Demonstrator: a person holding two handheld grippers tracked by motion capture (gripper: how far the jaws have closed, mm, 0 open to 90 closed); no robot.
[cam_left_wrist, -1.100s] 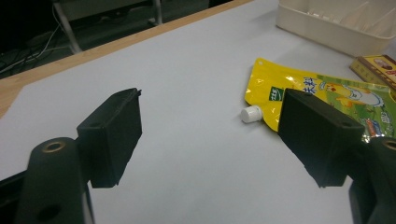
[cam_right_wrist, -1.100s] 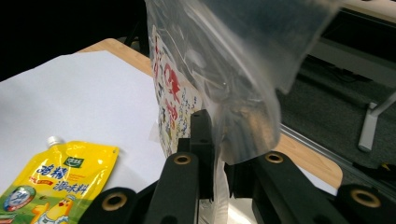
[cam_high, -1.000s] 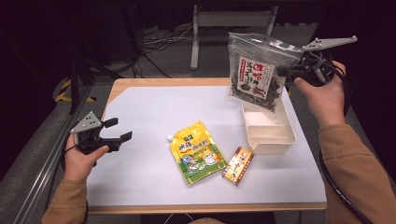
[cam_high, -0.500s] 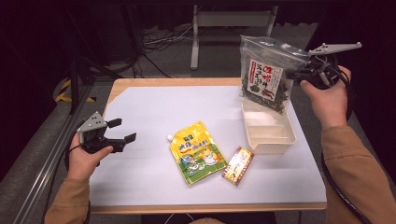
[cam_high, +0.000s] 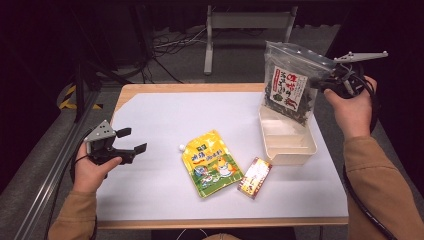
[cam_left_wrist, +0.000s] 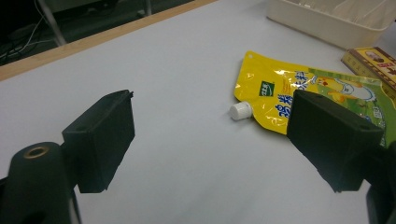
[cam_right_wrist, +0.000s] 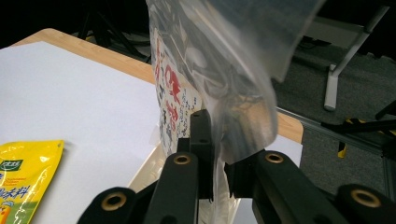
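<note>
My right gripper (cam_high: 320, 82), clamped on the bag (cam_high: 290, 85), holds it upper right above the tray (cam_high: 287, 150); next, lower it in; left gripper (cam_high: 131, 141) gapes idle.

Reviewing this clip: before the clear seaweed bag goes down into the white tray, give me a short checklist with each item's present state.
1. Right tool clamped on the seaweed bag: ok, jaws pinch its edge.
2. Bag above the white tray: ok, its bottom hangs over the tray's far end.
3. Tray free of other things: ok, compartments look bare.
4. Left tool out of the way: ok, open, apart from the yellow pouch.
5. Small box clear of the tray: ok, lying just beside it.
6. Bag sealed: cannot tell.
</note>
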